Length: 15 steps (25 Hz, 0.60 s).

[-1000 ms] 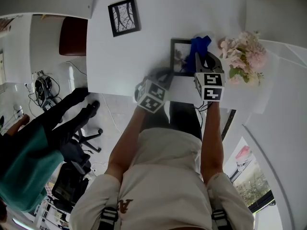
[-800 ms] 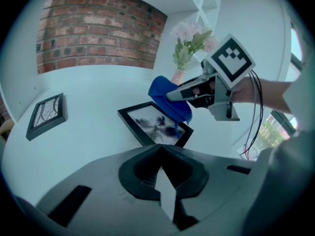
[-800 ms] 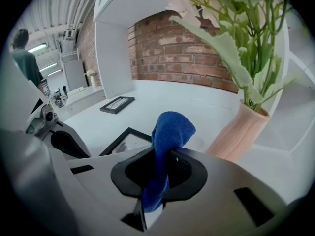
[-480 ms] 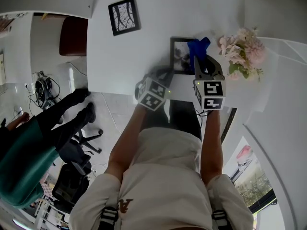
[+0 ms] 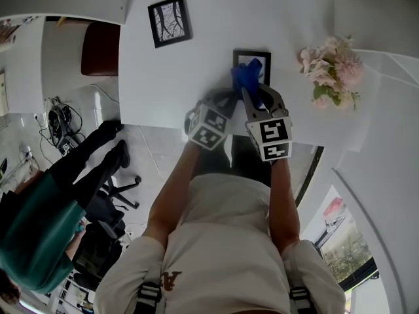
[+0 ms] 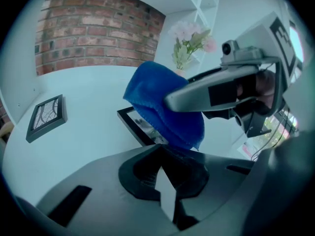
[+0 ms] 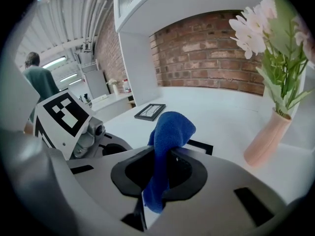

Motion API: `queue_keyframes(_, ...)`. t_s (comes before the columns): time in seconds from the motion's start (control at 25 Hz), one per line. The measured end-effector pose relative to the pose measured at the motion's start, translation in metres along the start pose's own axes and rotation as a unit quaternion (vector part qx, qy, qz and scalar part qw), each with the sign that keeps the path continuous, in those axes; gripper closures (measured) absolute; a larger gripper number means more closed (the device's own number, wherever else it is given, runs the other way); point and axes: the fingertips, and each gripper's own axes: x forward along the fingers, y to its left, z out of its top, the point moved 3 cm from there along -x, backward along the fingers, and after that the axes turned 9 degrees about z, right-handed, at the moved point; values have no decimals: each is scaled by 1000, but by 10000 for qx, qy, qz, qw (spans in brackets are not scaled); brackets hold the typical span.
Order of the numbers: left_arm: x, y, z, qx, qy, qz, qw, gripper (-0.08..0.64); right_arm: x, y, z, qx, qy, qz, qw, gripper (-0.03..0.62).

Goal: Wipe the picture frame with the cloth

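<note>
Right gripper [image 5: 253,91] has its fingers clamped tight on the blue cloth [image 5: 247,76], with a bit of it poking out past the fingers [image 7: 167,132] and the rest hanging down behind them. The cloth sits over the near left part of the black picture frame [image 5: 262,56], which lies flat on the white worktop [image 5: 196,70], and looks to be touching it. Left gripper [image 5: 222,103] is just beside it at the worktop's near edge, fingers pressed together with nothing between them [image 6: 165,181]. A second black frame [image 5: 169,22] lies well apart to the left, and a pink vase of flowers [image 5: 330,67] stands to the right.
</note>
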Motion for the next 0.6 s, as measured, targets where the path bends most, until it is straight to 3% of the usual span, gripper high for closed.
queue_keyframes(0.6, 1, 0, 0, 40, -34, -6, 10000, 560, 29, 3, -34, 477, 148, 196, 9986, 555)
